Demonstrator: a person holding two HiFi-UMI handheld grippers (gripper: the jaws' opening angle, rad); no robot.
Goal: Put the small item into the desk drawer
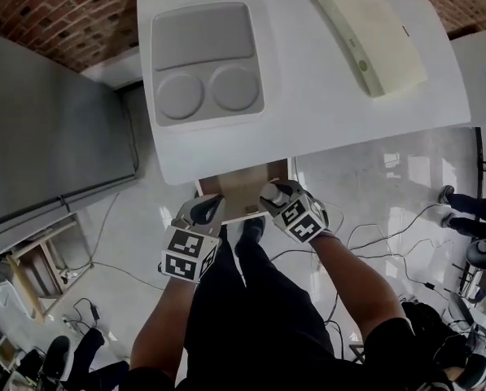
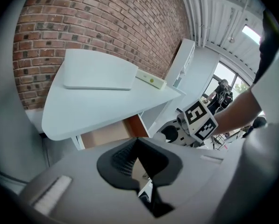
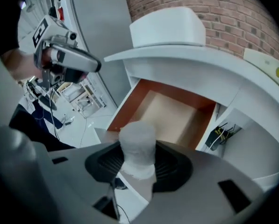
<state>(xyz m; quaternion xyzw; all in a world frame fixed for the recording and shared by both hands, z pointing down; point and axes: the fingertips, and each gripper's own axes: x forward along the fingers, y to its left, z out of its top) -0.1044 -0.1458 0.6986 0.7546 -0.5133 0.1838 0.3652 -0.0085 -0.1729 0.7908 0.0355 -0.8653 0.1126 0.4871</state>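
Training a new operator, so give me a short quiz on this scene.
1. True or false: the desk drawer is shut.
2. What is between the right gripper's jaws? A: a white small item; B: a pen; C: nothing.
3. Fill in: the grey tray on the desk has ___ round hollows.
Key: 1 false; 2 A; 3 two.
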